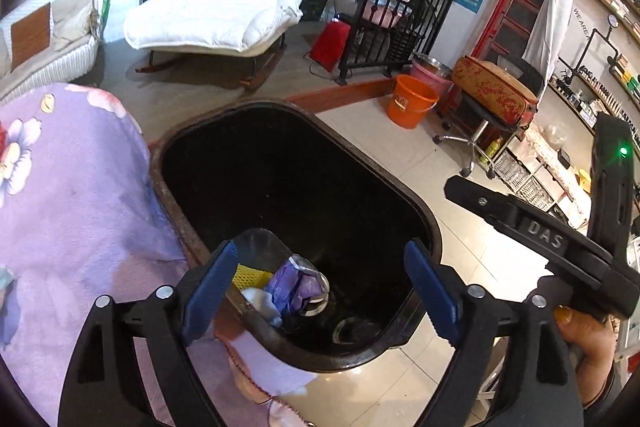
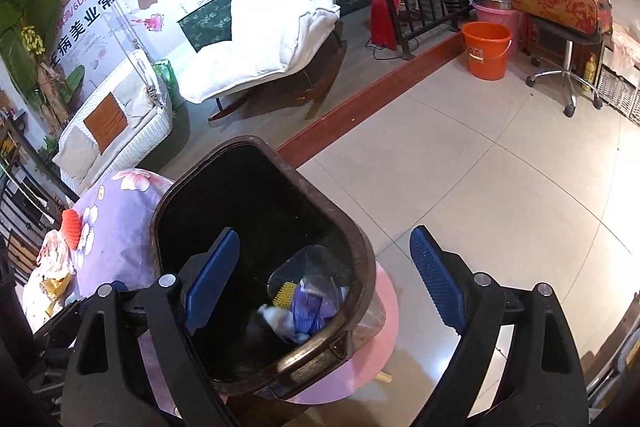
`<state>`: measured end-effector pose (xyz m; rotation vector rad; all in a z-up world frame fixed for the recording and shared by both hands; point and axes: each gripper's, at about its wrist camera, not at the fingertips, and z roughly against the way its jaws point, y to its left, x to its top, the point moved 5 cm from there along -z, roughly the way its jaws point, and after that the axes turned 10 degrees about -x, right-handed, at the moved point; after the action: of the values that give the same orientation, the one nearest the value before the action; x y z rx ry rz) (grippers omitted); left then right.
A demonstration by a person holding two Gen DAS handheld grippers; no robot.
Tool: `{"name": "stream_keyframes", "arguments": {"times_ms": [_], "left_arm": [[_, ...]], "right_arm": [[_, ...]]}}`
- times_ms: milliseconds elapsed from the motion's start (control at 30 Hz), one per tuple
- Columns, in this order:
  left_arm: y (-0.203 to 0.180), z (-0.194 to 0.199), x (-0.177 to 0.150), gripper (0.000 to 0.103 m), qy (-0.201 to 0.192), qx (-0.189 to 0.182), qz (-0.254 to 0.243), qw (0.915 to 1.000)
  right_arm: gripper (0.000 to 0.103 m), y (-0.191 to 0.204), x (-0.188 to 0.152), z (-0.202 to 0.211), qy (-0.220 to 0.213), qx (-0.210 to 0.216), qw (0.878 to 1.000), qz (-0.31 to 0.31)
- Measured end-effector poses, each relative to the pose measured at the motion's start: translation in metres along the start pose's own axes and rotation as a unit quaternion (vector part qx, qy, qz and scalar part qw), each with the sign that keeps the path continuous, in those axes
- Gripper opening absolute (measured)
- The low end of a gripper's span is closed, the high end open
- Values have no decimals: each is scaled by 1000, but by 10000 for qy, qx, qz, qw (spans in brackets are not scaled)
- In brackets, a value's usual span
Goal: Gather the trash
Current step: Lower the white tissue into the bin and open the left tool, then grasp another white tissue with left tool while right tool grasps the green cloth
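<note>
Trash bag (image 1: pixel 292 287) of scraps lies inside the dark bin (image 1: pixel 424 223); left gripper (image 1: pixel 320 291) and right gripper (image 2: pixel 326 283) both gape wide, empty.

1. We find the left gripper (image 1: pixel 320 291) with jaws spread wide above a dark trash bin (image 1: pixel 420 227).
2. A clear plastic bag (image 1: pixel 296 285) of purple, white and yellow scraps lies between them, unpressed.
3. The right gripper (image 1: pixel 520 223) sits beside, in a hand (image 1: pixel 588 343).
4. Purple floral cloth (image 1: pixel 76 203) borders the bin.
</note>
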<state>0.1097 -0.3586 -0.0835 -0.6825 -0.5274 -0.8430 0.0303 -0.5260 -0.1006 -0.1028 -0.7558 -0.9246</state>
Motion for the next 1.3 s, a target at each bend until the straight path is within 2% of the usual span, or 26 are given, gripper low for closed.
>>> {"name": "stream_keyframes", "arguments": {"times_ms": [233, 433, 700, 967, 1100, 1267, 1300], "left_arm": [[15, 37, -12, 87, -318, 228, 46, 9992], [38, 86, -31, 87, -654, 665, 205, 9954], [82, 143, -59, 87, -925, 1459, 652, 9828], [138, 197, -94, 87, -1144, 2018, 1378, 9629], [165, 218, -106, 87, -1163, 2309, 1621, 9523], [196, 239, -120, 87, -1144, 2497, 1812, 9443], [201, 241, -122, 87, -1120, 2509, 1850, 9435]], "right_arm": [[87, 31, -5, 6, -20, 265, 9990, 371], [87, 91, -27, 12, 148, 847, 9904, 1083], [87, 186, -72, 28, 566, 1781, 9632, 1933], [87, 270, -116, 50, 930, 2527, 9294, 2525], [87, 302, -133, 55, 1174, 2759, 9159, 2670], [86, 339, -152, 50, 1502, 2862, 9060, 2734], [84, 348, -156, 48, 1544, 2867, 9037, 2778]]}}
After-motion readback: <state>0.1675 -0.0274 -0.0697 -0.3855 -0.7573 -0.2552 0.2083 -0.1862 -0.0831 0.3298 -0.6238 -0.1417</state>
